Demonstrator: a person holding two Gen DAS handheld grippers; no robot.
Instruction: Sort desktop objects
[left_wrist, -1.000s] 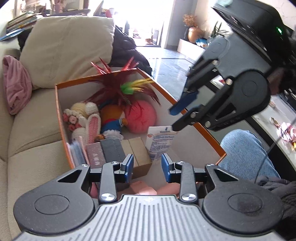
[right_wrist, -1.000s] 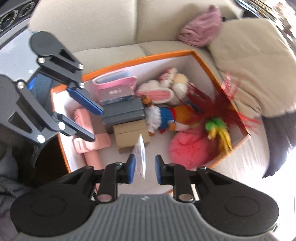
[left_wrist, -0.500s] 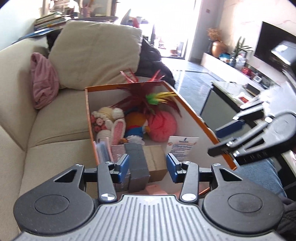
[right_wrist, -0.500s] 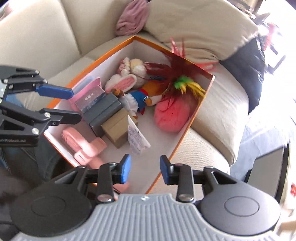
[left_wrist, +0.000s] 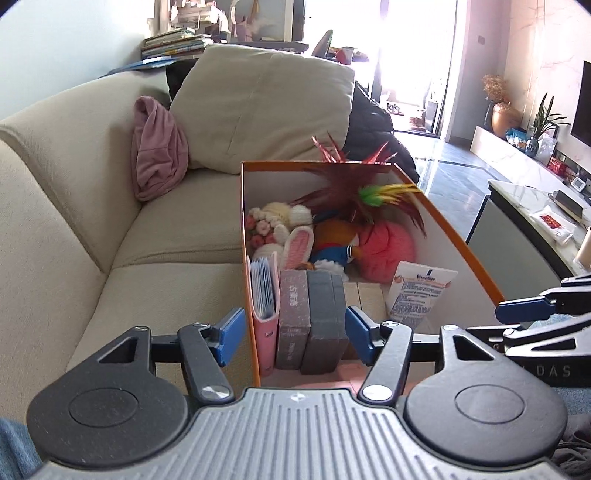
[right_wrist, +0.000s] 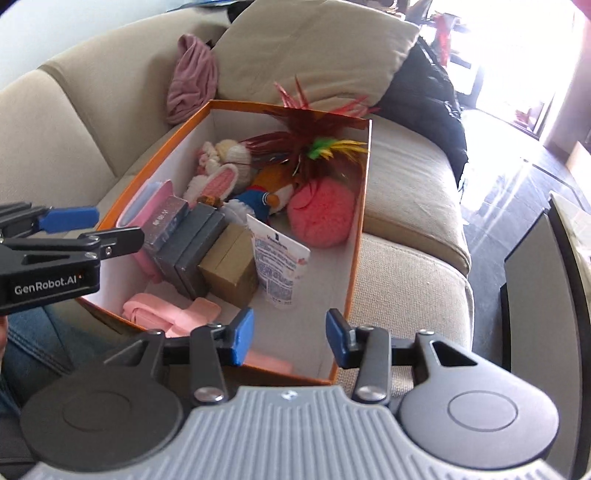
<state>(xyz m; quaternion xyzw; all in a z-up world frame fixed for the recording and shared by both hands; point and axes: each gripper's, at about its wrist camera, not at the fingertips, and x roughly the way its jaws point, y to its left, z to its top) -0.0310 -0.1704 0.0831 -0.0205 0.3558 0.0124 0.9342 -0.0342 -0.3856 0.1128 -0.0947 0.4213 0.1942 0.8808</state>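
Observation:
An orange-rimmed box (left_wrist: 461, 243) (right_wrist: 360, 229) sits on the beige sofa. It holds a white lotion tube (left_wrist: 421, 295) (right_wrist: 280, 269) leaning upright, a pink binder (left_wrist: 264, 295), dark boxes (left_wrist: 321, 314) (right_wrist: 195, 243), a tan box (right_wrist: 231, 267), a crochet bunny (right_wrist: 218, 177), a plush duck (right_wrist: 258, 192), a pink ball (left_wrist: 386, 247) (right_wrist: 321, 214) and red feathers (right_wrist: 314, 125). My left gripper (left_wrist: 295, 334) is open and empty above the box's near end. My right gripper (right_wrist: 290, 341) is open and empty above the near right corner.
A beige cushion (left_wrist: 266, 107) and a mauve cloth (left_wrist: 157, 147) lie behind the box. A black jacket (right_wrist: 424, 96) lies on the sofa's right. A pink strap (right_wrist: 173, 314) lies on the box floor. A white table (left_wrist: 535, 218) stands right.
Both grippers have drawn back and up from the box and opened wider. The lotion tube, between the right gripper's fingers a second ago, now stands free in the box.

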